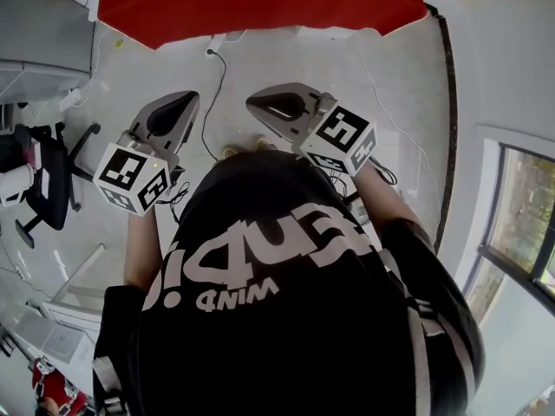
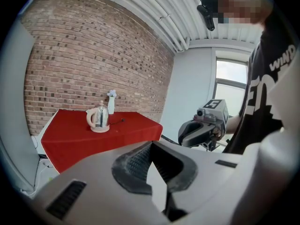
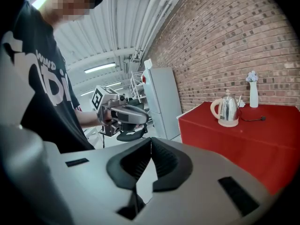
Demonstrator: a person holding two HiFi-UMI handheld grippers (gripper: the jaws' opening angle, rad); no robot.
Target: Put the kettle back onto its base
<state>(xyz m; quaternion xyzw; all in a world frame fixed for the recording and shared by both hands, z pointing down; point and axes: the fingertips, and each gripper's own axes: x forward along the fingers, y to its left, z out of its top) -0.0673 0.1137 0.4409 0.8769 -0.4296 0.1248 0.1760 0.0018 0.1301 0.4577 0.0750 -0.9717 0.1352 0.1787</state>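
A silver kettle (image 2: 99, 117) with a cream handle stands on its round cream base (image 2: 100, 129) on the red-clothed table (image 2: 70, 139). It shows again in the right gripper view, kettle (image 3: 228, 108) on base (image 3: 228, 123), well apart from both grippers. My left gripper (image 2: 151, 143) is shut with nothing between its pads. My right gripper (image 3: 151, 139) is shut and empty too. In the head view the left gripper (image 1: 179, 104) and right gripper (image 1: 262, 104) are held side by side in front of the person's chest, short of the table (image 1: 260, 3).
A white vase (image 3: 253, 92) with flowers stands behind the kettle, and a black cord (image 3: 255, 119) trails from the base. A grey cabinet (image 3: 161, 102) stands left of the table against the brick wall. An office chair (image 1: 52, 176) and cables (image 1: 212, 102) are on the floor.
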